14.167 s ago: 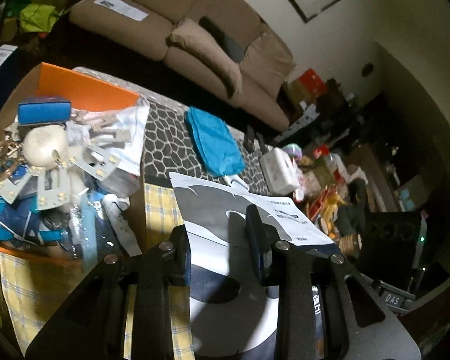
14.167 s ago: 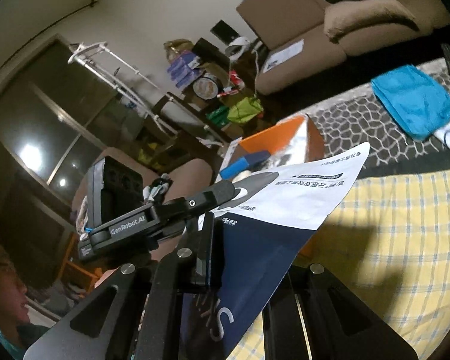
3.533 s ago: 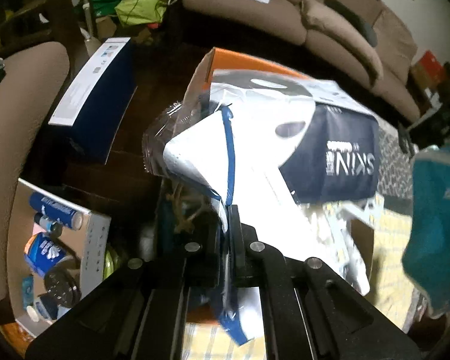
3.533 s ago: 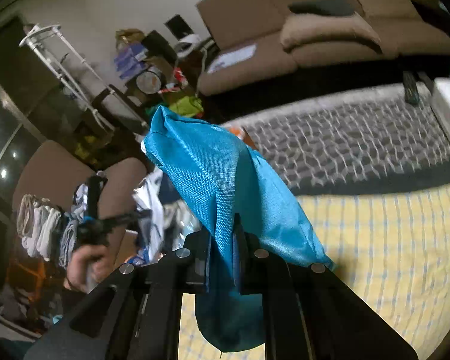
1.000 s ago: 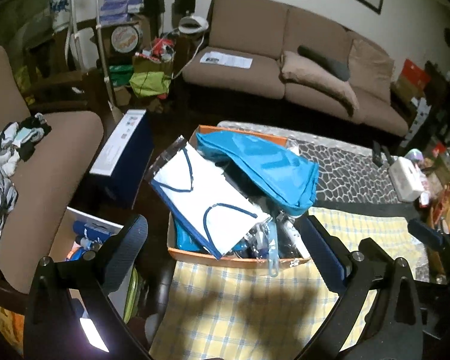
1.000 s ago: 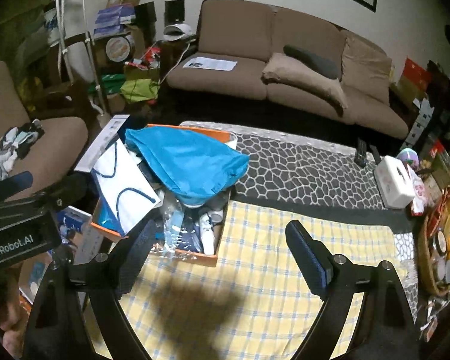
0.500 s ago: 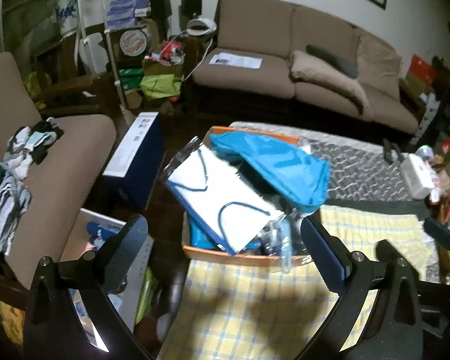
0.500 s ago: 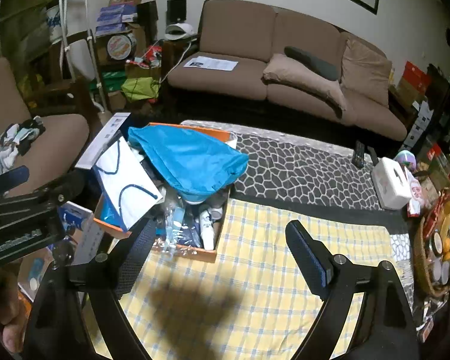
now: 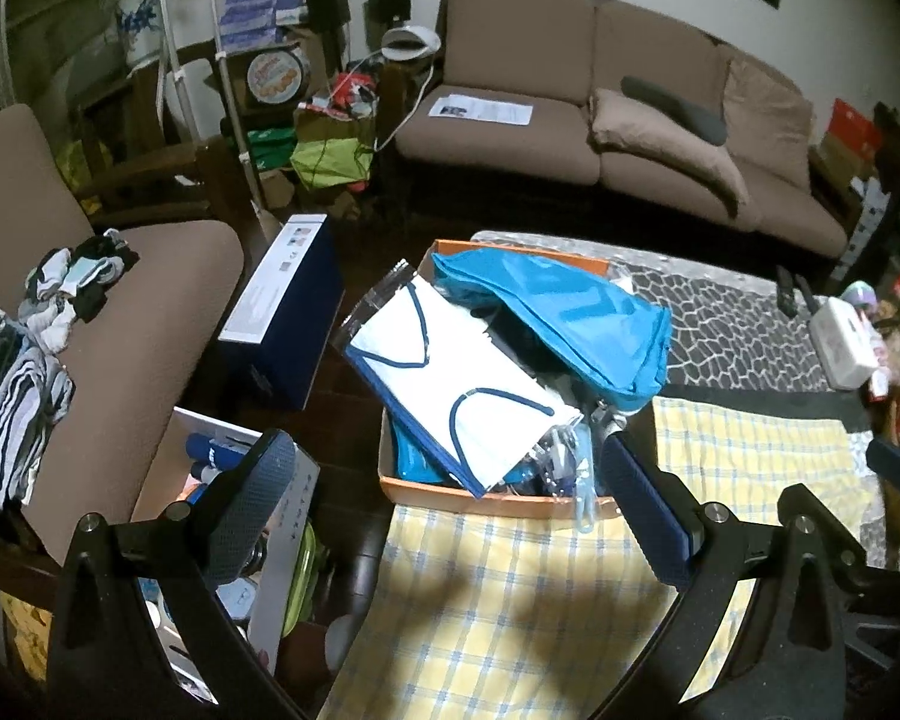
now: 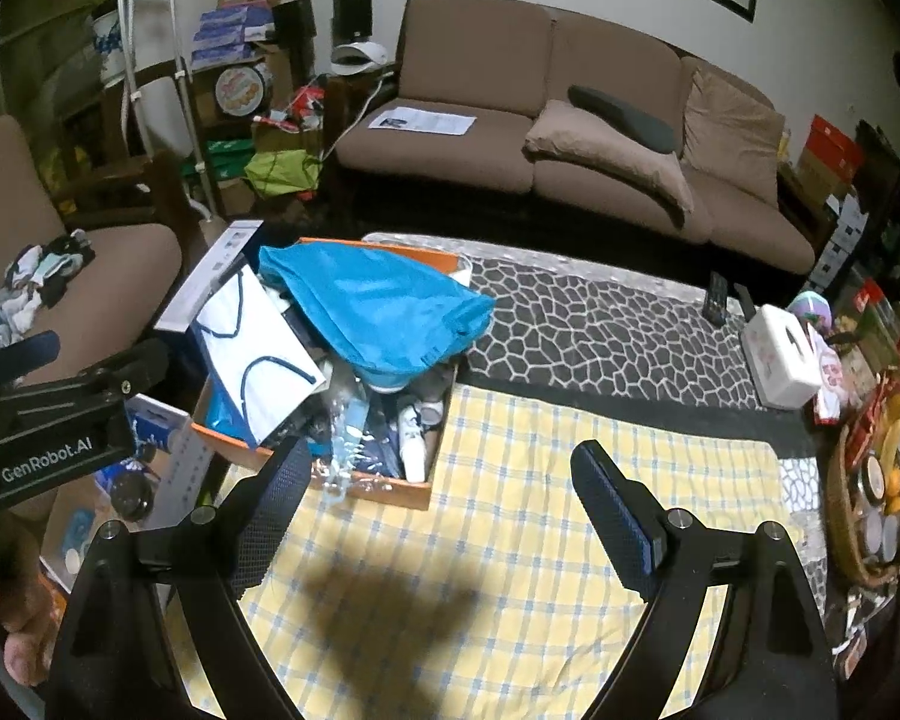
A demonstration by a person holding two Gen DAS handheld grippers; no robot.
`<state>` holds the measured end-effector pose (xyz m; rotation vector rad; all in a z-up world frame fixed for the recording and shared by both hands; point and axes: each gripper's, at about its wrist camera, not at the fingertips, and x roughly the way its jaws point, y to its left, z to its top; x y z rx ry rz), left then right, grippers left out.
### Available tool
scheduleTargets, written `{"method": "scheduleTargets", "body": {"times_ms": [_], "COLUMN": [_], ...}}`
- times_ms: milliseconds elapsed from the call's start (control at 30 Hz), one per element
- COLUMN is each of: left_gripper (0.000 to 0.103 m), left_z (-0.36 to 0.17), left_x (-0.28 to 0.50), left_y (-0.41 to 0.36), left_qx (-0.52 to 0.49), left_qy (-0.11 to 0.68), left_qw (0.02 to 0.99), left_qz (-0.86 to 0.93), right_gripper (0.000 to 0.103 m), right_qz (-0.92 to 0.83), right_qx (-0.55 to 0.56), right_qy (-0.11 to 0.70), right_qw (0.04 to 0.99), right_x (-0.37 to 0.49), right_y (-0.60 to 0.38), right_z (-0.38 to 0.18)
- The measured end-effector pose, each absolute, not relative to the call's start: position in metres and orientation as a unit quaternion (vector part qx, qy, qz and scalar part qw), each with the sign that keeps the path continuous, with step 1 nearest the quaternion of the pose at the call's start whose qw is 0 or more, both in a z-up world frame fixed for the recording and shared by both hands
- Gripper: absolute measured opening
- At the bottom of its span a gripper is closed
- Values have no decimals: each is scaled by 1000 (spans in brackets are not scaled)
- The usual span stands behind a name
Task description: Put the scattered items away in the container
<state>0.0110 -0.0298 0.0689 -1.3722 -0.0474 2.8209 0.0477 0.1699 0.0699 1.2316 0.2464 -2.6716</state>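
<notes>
Box (image 10: 417, 495) first: it sits ahead and left of my right gripper (image 10: 441, 510), ahead and between the fingers of my left gripper (image 9: 450, 498), on the near-left corner of the yellow cloth (image 10: 510, 540). Both grippers hang above the cloth, jaws wide apart, holding nothing. The box is heaped — blue bag (image 10: 372, 312) on top, white bag (image 9: 450, 378) leaning out over the left rim. I judge the tidying about done; the good move is pressing that overhang down gently so nothing spills. Around: sofa (image 10: 570, 120) far ahead, patterned mat (image 10: 600, 330) beyond the cloth, navy box (image 9: 282, 318) left of the box — off the table. A white tissue box (image 10: 780, 354) and a remote (image 10: 717, 297) lie far right, well apart.
</notes>
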Motion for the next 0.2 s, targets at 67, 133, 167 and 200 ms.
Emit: {"method": "scheduleTargets", "body": {"times_ms": [67, 133, 167, 200], "left_gripper": [102, 102, 102, 102], "left_z": [69, 70, 70, 70], "left_x": [12, 12, 12, 12], "left_y": [-31, -31, -32, -32], "left_qx": [-438, -436, -437, -438], "left_qy": [-19, -20, -21, -21], "left_qw": [3, 4, 4, 4], "left_qz": [899, 900, 899, 899], "right_gripper": [90, 90, 90, 90], "right_qz": [-901, -900, -900, -900], "right_qx": [416, 418, 418, 418], "right_qy": [83, 82, 80, 80], "right_qw": [93, 92, 93, 93], "right_x": [49, 49, 48, 48], "right_y": [172, 174, 176, 176], "right_z": [70, 70, 70, 70]}}
